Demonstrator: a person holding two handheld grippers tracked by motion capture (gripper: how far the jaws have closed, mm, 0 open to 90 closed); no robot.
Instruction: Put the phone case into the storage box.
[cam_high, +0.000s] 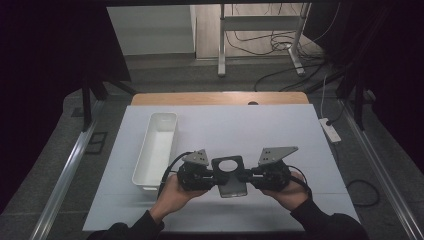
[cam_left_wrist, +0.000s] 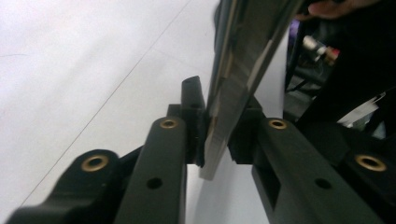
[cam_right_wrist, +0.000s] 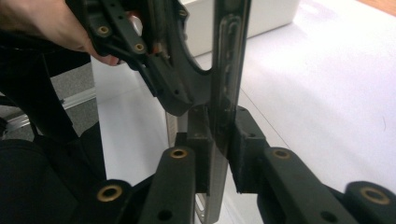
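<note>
high view overhead, facing forward-down – gripper views close – share phone (cam_high: 229, 176)

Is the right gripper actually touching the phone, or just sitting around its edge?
Touching. In the right gripper view, the right gripper has both pads pressed against the faces of the phone, with no gap. The high view shows it at the phone's right edge.

No text, label, brand, number or sign can be read anywhere in these views

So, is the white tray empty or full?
Empty: the high view shows the white tray with a bare white inside and nothing lying in it.
</note>
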